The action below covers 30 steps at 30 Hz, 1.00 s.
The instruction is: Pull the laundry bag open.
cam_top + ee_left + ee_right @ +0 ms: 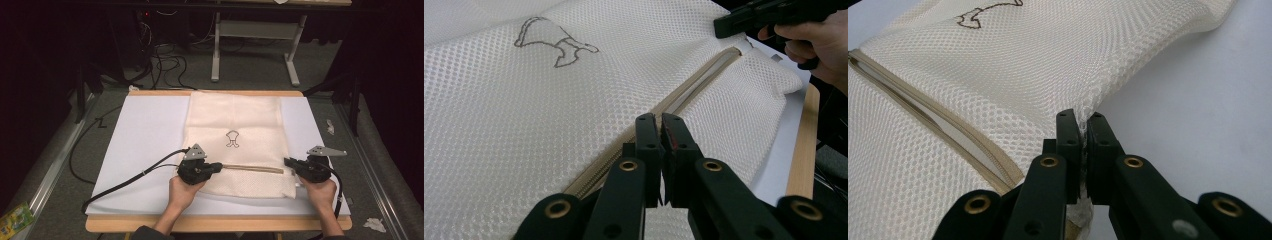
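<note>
The mesh bag [235, 145] lies flat in the middle of the white board [145, 150] on my table [215, 223]. It is cream, with a small dark drawing [232, 138] sewn on it. A tan zipper [252, 168] runs across the bag near my side, and I see a slit open along it. My left gripper [218, 167] sits at the left end of the zipper. Its jaws are squeezed together there, but I cannot tell if they pinch anything. My right gripper [288, 162] is at the right edge of the bag, and its jaws are clamped on the mesh. Beyond the table are cables [165, 62] on the floor.
</note>
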Motion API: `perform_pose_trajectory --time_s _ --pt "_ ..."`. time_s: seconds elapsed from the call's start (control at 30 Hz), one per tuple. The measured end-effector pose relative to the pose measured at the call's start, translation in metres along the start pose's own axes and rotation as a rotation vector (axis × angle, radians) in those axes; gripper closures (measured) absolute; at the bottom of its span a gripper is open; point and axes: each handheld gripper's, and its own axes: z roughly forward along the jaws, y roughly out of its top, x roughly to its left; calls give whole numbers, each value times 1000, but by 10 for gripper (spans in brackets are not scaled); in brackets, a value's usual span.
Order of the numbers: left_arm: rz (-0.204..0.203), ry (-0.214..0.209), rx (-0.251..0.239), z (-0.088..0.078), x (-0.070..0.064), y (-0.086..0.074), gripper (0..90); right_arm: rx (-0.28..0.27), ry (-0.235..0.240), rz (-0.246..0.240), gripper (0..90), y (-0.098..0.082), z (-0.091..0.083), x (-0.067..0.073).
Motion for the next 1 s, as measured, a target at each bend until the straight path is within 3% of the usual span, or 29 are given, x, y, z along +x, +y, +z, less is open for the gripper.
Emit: perform_pose_trajectory --time_s 1.0 --pt "-15 17 -15 -12 6 -7 870 5 4 -6 876 0 2 2"
